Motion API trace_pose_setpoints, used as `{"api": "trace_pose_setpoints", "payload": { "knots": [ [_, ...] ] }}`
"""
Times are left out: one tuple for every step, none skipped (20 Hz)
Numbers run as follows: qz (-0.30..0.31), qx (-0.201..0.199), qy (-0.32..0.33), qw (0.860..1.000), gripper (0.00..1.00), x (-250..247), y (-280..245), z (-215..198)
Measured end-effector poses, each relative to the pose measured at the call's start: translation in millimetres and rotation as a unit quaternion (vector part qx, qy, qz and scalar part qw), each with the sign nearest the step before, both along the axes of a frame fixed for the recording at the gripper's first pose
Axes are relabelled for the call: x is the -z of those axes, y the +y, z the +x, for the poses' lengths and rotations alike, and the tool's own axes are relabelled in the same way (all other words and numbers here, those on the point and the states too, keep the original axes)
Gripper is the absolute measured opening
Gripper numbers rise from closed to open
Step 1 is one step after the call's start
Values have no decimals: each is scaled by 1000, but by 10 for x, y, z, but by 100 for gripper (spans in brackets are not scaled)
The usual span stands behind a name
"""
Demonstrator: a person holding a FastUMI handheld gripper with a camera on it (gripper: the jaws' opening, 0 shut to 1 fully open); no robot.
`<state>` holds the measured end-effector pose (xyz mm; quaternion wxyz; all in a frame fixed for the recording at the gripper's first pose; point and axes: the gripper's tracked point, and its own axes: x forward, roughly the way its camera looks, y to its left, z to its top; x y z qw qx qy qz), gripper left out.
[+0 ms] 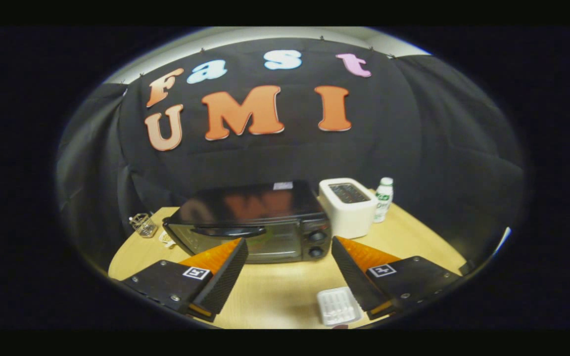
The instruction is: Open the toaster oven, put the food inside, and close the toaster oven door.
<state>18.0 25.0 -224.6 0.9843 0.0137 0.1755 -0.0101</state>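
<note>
A black toaster oven (pixel 255 220) stands on the wooden table (pixel 275 291), just beyond my fingers, with its glass door shut and a dark handle (pixel 229 231) along the door's top. Two knobs sit on its right side. My gripper (pixel 290 247) hovers above the table in front of the oven, open, with nothing between its fingers. A small white ribbed tray (pixel 338 306) lies on the table below, close to the right finger (pixel 352 274); what it carries I cannot tell.
A white slot toaster (pixel 348 206) stands right of the oven, touching or nearly so. Behind it is a small white bottle (pixel 384 199) with a green label. A small wire holder (pixel 143 225) sits left of the oven near the table's edge.
</note>
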Motion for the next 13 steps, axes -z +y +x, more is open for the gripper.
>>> {"api": "trace_pose_setpoints", "payload": {
  "knots": [
    [-15, 10, -15, 1000, 100, -211, -164, -44],
    [-22, 16, -32, 999, 100, -444, -281, -112],
    [-21, 24, -49, 998, 100, -687, -363, -168],
    [-19, 31, -63, 997, 100, -920, -435, -227],
    [-18, 39, -75, 996, 100, -1142, -501, -280],
    [-17, 43, -90, 995, 100, -1431, -573, -354],
    [-14, 44, -106, 993, 100, -1645, -575, -406],
    [-13, 43, -124, 991, 100, -1858, -572, -453],
    [-12, 43, -143, 989, 100, -2052, -573, -505],
    [-11, 45, -158, 986, 100, -2224, -552, -558],
    [-11, 46, -169, 984, 100, -2341, -530, -600],
    [-10, 47, -175, 983, 100, -2434, -526, -638],
    [-10, 47, -178, 983, 100, -2487, -519, -661]
  ]
}}
